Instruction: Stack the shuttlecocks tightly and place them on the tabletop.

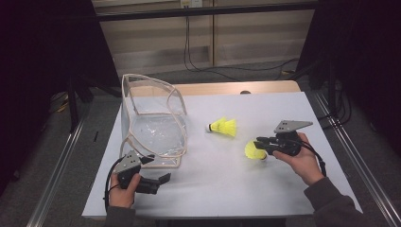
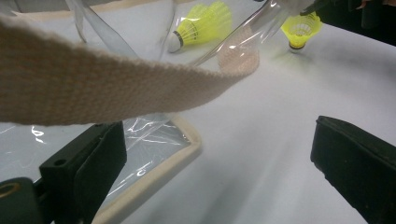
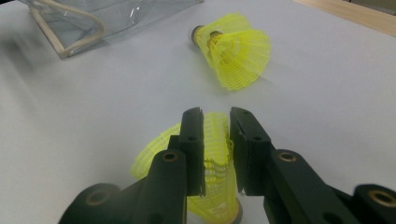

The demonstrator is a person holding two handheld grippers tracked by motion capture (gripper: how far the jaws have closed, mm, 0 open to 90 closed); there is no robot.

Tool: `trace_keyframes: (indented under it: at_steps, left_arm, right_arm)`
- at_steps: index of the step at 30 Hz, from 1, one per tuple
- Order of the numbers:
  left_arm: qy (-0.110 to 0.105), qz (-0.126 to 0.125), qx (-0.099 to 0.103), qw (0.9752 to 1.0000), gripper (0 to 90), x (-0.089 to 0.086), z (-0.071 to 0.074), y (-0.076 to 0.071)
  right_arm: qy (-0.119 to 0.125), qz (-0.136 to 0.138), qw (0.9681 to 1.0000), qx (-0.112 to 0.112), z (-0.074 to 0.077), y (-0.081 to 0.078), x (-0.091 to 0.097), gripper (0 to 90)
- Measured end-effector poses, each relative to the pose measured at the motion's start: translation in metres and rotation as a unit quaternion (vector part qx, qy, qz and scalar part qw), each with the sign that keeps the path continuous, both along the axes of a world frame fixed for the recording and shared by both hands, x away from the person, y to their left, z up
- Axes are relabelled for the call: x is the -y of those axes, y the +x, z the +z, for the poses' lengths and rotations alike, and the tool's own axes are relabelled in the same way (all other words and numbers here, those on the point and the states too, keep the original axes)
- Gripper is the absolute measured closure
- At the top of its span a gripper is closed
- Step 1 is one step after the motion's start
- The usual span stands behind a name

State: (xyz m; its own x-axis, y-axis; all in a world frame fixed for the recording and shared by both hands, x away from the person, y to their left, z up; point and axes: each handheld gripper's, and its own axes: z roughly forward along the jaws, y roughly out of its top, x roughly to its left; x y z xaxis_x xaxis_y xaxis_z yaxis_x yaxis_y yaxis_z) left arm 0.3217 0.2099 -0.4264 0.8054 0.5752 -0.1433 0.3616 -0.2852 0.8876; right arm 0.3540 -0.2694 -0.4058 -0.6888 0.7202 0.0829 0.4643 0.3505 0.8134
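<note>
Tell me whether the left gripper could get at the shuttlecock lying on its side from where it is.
Probably not directly. The left gripper, jaws open, sits at the near corner of the clear bag, whose strap crosses in front of it. The lying shuttlecock is beyond the bag, so the hand would have to swing around it.

Shuttlecocks [image 3: 236, 51] yellow plastic mesh; bag [image 1: 153, 127] glossy clear plastic, woven cloth trim; table [image 1: 227, 184] matt white.

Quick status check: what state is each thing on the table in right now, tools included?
Clear plastic bag with beige webbing trim: standing, mouth open, empty.
Yellow plastic shuttlecock near the table's middle: lying on its side, free.
Second yellow plastic shuttlecock: between the right tool's jaws, skirt squashed, cork on the table.
Right tool: narrowly parted around that skirt.
Left tool: open wide, beside the bag's base.
</note>
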Motion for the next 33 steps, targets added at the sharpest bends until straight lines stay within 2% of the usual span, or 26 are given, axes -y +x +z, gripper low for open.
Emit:
trace_keyframes:
  at_steps: [11, 16, 21, 25, 33]
  left_arm:
    - [0.001, -0.002, -0.001, 1.0, 3.6, 0.002, -0.001, 0.0]
    - [0.005, -0.004, 0.0, 1.0, 3.6, 0.003, 0.0, 0.0]
    - [0.003, -0.004, -0.001, 1.0, 3.6, 0.004, -0.001, 0.001]
    - [0.003, -0.004, 0.0, 1.0, 3.6, 0.004, 0.0, 0.001]
    - [-0.001, -0.004, 0.0, 1.0, 3.6, 0.004, 0.0, 0.0]
  right_arm:
    - [0.001, -0.012, 0.9999, 0.003, 0.001, -0.007, 0.019, 79.6]
    - [-0.006, -0.013, 0.9999, -0.001, -0.001, -0.01, 0.027, 85.0]
    - [-0.006, -0.015, 0.9999, -0.004, -0.002, -0.012, 0.03, 88.7]
    - [-0.011, -0.015, 0.9998, -0.002, -0.002, -0.012, 0.03, 89.1]
    - [-0.005, -0.021, 0.9998, -0.002, -0.003, -0.013, 0.036, 90.0]
